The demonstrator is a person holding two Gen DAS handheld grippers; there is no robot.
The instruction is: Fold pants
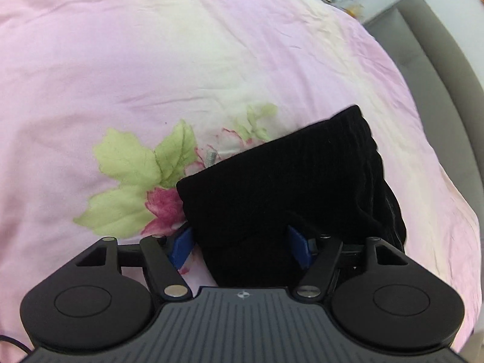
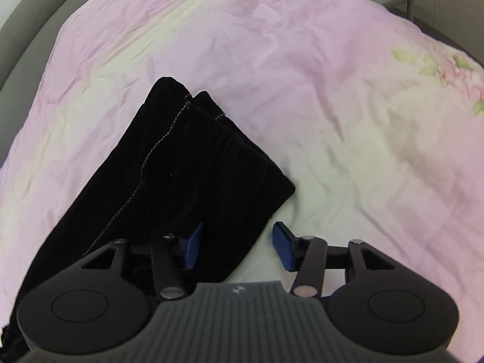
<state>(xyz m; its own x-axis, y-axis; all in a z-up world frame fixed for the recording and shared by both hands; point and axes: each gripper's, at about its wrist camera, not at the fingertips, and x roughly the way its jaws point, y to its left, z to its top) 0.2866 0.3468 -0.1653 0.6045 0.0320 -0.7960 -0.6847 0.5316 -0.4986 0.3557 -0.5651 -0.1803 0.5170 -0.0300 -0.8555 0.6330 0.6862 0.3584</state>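
Left wrist view: the near end of the black pants [image 1: 290, 193] is hidden under the gripper body, and the fabric is too dark to tell its layers apart. The left gripper [image 1: 243, 248] stands wide apart, its blue pads [image 1: 183, 246] on either side of the cloth; whether they press on it cannot be told. The pants stretch ahead of the jaws across the pink floral duvet [image 1: 181, 60].

Right wrist view: the pants [image 2: 169, 175] run off the lower left edge. The right gripper [image 2: 239, 248] is parted; its left pad [image 2: 193, 246] lies over the cloth, the right pad over bare duvet [image 2: 332, 121], gripping nothing.
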